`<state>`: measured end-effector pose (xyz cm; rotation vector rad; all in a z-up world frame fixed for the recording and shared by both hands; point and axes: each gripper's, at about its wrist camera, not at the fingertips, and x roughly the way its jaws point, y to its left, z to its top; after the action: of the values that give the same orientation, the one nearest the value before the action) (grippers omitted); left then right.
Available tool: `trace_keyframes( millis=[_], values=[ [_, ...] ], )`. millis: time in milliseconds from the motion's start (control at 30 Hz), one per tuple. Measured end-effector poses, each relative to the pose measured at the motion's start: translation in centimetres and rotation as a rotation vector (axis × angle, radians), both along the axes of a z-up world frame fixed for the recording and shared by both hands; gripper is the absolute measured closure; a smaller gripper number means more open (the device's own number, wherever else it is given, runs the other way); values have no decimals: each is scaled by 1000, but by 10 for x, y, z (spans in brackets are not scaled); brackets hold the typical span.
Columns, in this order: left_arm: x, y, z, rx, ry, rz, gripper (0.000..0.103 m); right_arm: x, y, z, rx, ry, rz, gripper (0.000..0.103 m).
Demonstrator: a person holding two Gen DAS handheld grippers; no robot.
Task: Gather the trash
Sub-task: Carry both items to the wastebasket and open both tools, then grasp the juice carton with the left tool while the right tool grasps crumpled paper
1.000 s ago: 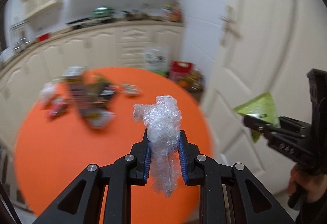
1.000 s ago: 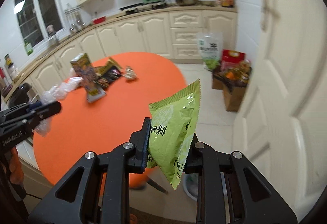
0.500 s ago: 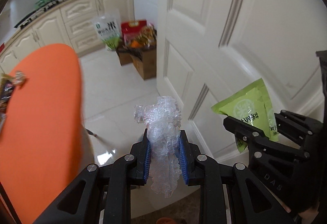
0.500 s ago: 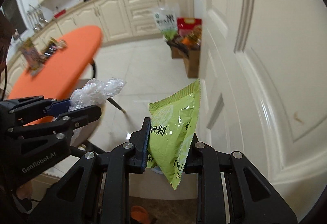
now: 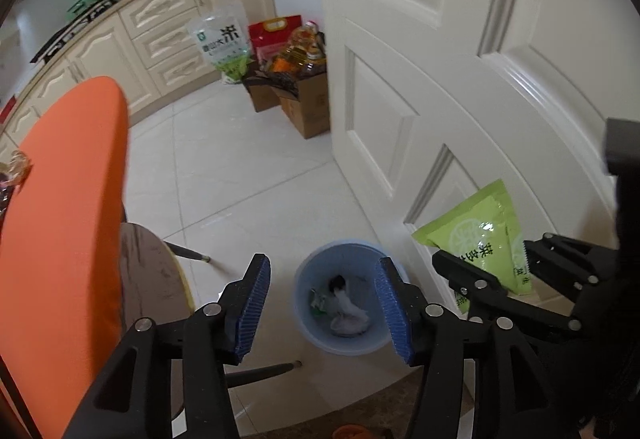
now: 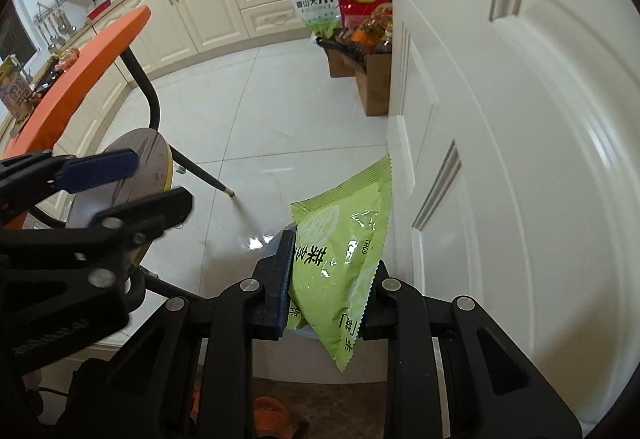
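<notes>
1. Our left gripper (image 5: pixel 322 303) hangs with its fingers spread wide and nothing between them; the blue bin (image 5: pixel 348 297) sits straight below the gap, with crumpled clear wrap (image 5: pixel 348 313) lying in it.
2. Our right gripper (image 6: pixel 328 279) is clamped on a green packet (image 6: pixel 344 239), long axis pointing up and forward past the fingertips.
3. In the left view, the packet (image 5: pixel 480 235) hangs just right of the bin's rim, so we judge the right gripper must shift left before letting go.
4. The floor (image 5: pixel 248 175) is pale glossy tile; a white door (image 5: pixel 460 59) stands close on the right, and the orange table (image 5: pixel 64 219) and a stool (image 6: pixel 140 155) crowd the left.
</notes>
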<state>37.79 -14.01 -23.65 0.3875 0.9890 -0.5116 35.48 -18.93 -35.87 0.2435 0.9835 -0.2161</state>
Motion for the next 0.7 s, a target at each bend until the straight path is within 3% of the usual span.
trace_keyframes(
  millis=[100, 167, 200, 433, 700],
  values=[
    [-12, 6, 10, -1, -52, 28, 52, 6, 3, -3, 24, -20, -2, 73],
    [-28, 12, 24, 4, -110, 43, 50, 10, 4, 0, 34, -39, -15, 36],
    [-30, 14, 28, -4, -122, 41, 49, 11, 6, 2, 38, -52, -16, 30],
    [-77, 61, 88, -112, -211, 68, 40, 3, 34, 49, -29, -120, -6, 30],
    [-127, 186, 147, -205, -334, 201, 22, -10, 106, 134, -89, -234, 74, 24]
  ],
)
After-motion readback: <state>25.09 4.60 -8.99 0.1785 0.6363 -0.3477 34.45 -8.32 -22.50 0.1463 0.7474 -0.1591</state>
